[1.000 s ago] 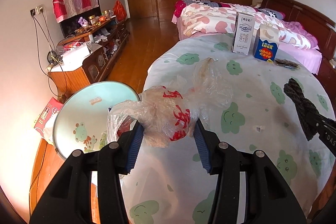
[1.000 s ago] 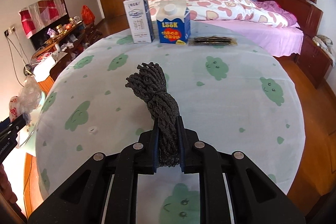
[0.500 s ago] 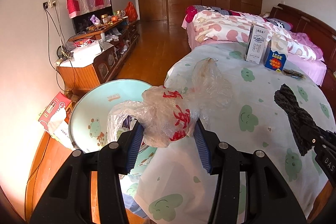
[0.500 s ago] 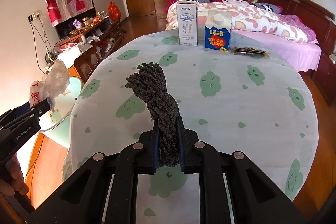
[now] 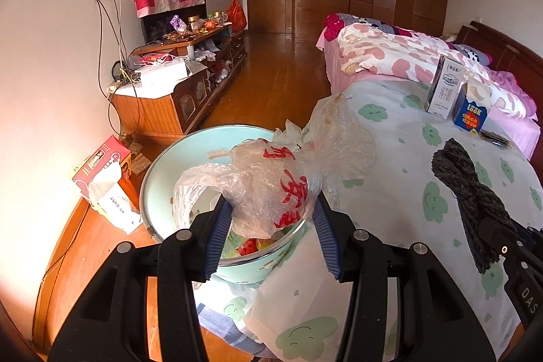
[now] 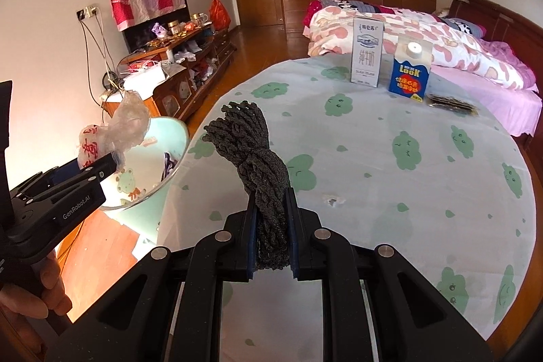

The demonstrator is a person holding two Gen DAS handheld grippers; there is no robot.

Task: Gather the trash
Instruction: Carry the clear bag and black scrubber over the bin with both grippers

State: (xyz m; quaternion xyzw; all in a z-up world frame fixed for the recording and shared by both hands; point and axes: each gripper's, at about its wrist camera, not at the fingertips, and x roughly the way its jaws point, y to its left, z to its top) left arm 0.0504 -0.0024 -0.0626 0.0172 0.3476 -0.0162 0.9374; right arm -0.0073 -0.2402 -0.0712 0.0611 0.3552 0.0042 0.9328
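Note:
My left gripper [image 5: 271,219] is shut on a crumpled clear plastic bag [image 5: 271,178] with red print, held over the pale green basin [image 5: 176,165] that stands beside the table and holds wrappers. In the right wrist view the same bag [image 6: 112,131] hangs from the left gripper [image 6: 108,163] above the basin [image 6: 176,131]. My right gripper [image 6: 271,226] is shut on a dark grey bundle of braided cord [image 6: 251,145], held over the tablecloth near the table's left edge. The cord [image 5: 465,178] also shows at the right of the left wrist view.
On the round table [image 6: 390,175] with a cloud-print cloth stand a white milk carton [image 6: 367,51], a blue carton [image 6: 410,72] and a flat dark packet [image 6: 451,104]. A bed [image 6: 424,33] lies behind. A cluttered low cabinet [image 5: 169,90] and a tissue box [image 5: 105,168] line the left wall.
Both grippers have swung left toward the basin. The bag now hangs over the basin instead of the table edge, and the cord has come nearer the table's left edge.

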